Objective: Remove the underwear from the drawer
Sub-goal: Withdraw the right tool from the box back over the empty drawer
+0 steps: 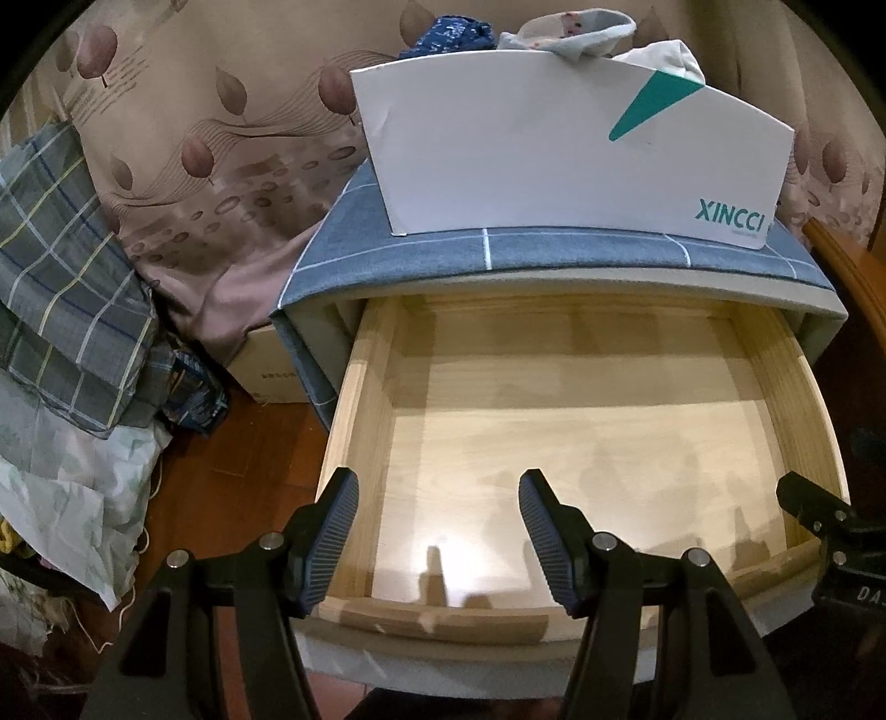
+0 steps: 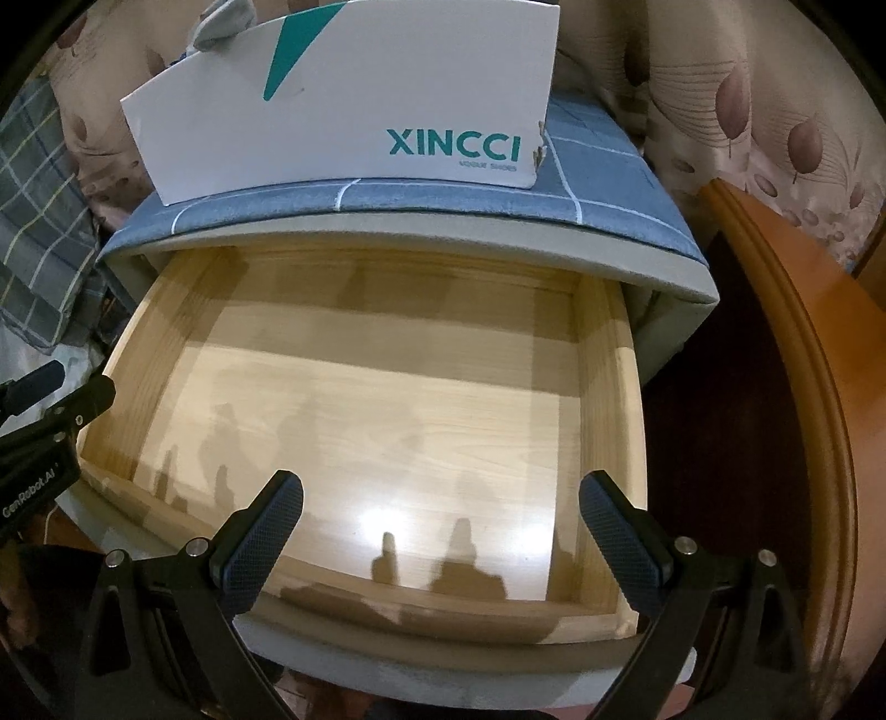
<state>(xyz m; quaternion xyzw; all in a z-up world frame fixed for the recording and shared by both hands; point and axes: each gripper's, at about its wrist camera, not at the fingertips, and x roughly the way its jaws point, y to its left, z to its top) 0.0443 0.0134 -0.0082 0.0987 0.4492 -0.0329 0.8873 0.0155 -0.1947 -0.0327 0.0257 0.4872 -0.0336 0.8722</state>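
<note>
The light wooden drawer (image 1: 365,387) (image 2: 614,387) is pulled out of a grey nightstand, and its bottom shows bare wood. A white XINCCI box (image 1: 554,155) (image 2: 343,111) stands on the nightstand's blue checked top and holds folded garments: a dark blue patterned piece (image 1: 451,36), a grey and pink piece (image 1: 576,33) (image 2: 221,22) and a cream piece (image 1: 667,55). My left gripper (image 1: 434,493) is open and empty above the drawer's front edge. My right gripper (image 2: 440,498) is open and empty above the drawer front; it also shows at the left view's right edge (image 1: 819,515).
A beige leaf-patterned bed cover (image 1: 194,166) hangs behind. Plaid cloth (image 1: 61,277) and bags are piled on the left over the wooden floor (image 1: 221,476). An orange wooden board (image 2: 803,360) stands to the right of the nightstand. A cardboard box (image 1: 271,365) sits under the bed edge.
</note>
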